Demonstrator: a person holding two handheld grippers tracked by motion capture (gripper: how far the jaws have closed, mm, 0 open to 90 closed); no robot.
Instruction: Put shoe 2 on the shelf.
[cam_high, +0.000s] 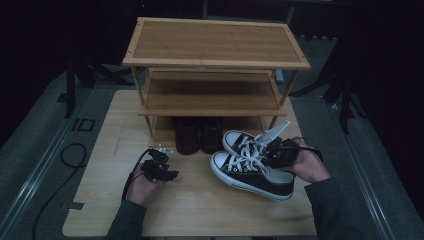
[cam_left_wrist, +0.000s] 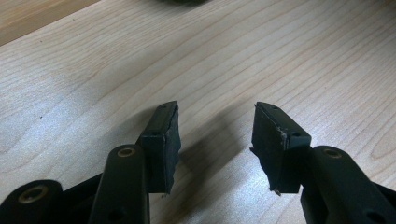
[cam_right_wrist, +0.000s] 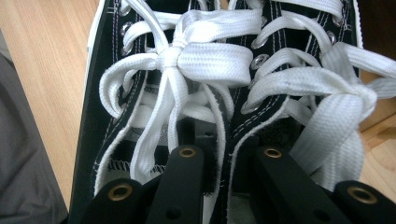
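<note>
Pinching the adjoining inner sides of the two black sneakers (cam_high: 252, 167) together, the right claw (cam_high: 277, 151) is holding them just above the worktop (cam_high: 200, 200) before the shoe rack (cam_high: 215, 55), while the left claw (cam_high: 161, 162) is resting spread and empty.

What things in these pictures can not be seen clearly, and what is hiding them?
- Dark shoes on the bottom shelf, high view: shadow under the rack hides their details.
- Right gripper pads, right gripper view: buried between the sneakers' inner sides and laces.
- Sneaker toes, right gripper view: cut off by the top edge.
- Left gripper, left gripper view: its body is cut off at the bottom edge; jaws stand open above the table.
</note>
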